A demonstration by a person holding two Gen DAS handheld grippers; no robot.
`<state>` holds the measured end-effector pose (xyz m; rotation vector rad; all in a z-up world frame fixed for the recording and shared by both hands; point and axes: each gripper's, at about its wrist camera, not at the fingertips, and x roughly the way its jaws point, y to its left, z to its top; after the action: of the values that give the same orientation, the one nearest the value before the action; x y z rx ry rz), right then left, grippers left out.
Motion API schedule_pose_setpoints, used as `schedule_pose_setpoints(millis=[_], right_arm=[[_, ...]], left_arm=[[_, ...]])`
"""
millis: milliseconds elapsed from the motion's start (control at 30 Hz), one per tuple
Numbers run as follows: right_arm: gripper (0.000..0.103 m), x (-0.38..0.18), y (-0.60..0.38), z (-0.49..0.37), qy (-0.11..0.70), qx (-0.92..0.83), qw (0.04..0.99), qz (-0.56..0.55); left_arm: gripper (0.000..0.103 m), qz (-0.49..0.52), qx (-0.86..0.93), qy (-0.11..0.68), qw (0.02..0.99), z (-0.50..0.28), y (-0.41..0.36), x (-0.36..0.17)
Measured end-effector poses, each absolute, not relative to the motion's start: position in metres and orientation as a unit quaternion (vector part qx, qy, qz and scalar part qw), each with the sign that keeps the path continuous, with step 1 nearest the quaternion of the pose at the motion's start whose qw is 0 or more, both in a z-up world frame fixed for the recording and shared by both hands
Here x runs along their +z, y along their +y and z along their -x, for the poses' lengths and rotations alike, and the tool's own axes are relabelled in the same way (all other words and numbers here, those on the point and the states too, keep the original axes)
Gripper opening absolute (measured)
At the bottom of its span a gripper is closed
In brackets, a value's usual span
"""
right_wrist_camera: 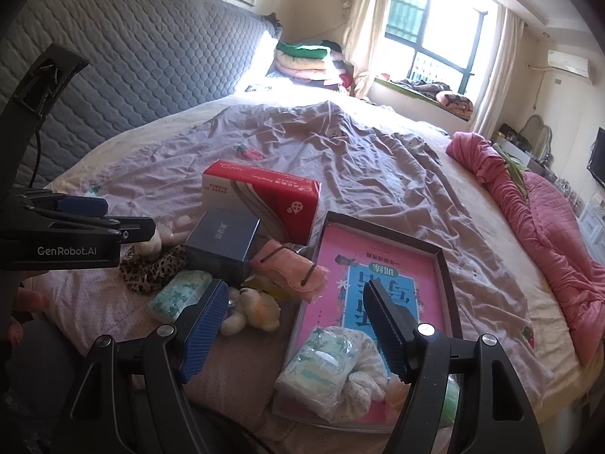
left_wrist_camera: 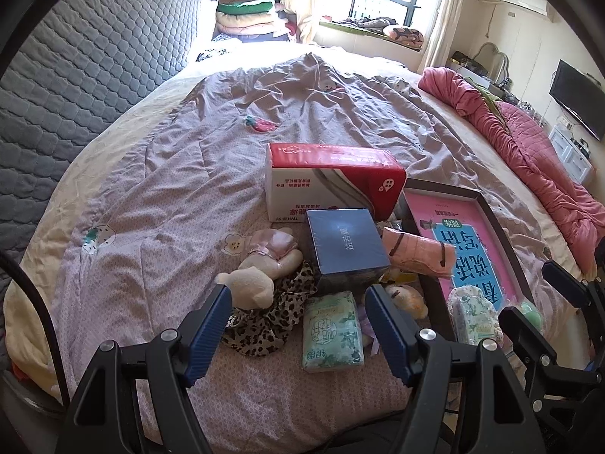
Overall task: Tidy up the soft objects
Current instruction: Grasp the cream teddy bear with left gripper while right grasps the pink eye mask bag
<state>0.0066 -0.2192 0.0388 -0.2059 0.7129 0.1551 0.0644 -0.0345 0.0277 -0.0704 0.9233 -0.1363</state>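
**Both claws spread above a cluttered bed**

The left gripper (left_wrist_camera: pixel 298 325) hovered with its blue-padded jaws apart and empty, over a green-patterned soft tissue pack (left_wrist_camera: pixel 332 331) lying on the lilac quilted bedspread (left_wrist_camera: pixel 170 196). Just left of the pack sat a cream plush bear in a pink dress (left_wrist_camera: pixel 264 261) on a leopard-print cloth (left_wrist_camera: pixel 272 317). Beyond stood a dark blue square box (left_wrist_camera: pixel 346 246) and a red-and-white cardboard carton (left_wrist_camera: pixel 329 178). The right gripper (right_wrist_camera: pixel 295 327) also hung with jaws spread, holding nothing, above a shallow dark-rimmed tray (right_wrist_camera: pixel 448 265) to the right, where a second tissue pack (right_wrist_camera: pixel 321 370) rested near its edge. A rolled pink towel (right_wrist_camera: pixel 289 268) lay between box and tray, touching the tray's left rim.
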Motion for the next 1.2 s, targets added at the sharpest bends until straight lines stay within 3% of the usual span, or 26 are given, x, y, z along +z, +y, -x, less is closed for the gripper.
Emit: schedule_pose_setpoints(millis=[467, 900, 1200], right_arm=[[0.075, 0.007, -0.215, -0.052, 0.386, 0.074, 0.908, 0.145], [0.075, -0.011, -0.212, -0.088, 0.415, 0.098, 0.889, 0.165], [0.075, -0.034, -0.202, -0.117, 0.442, 0.112, 0.857, 0.238]], left_arm=[[0.072, 0.100, -0.062, 0.483, 0.868, -0.093, 0.024, -0.025], [0.072, 0.157, -0.095, 0.513, 0.838, -0.130, 0.036, -0.058], [0.072, 0.153, -0.111, 0.526, 0.829, -0.140, 0.029, -0.077]])
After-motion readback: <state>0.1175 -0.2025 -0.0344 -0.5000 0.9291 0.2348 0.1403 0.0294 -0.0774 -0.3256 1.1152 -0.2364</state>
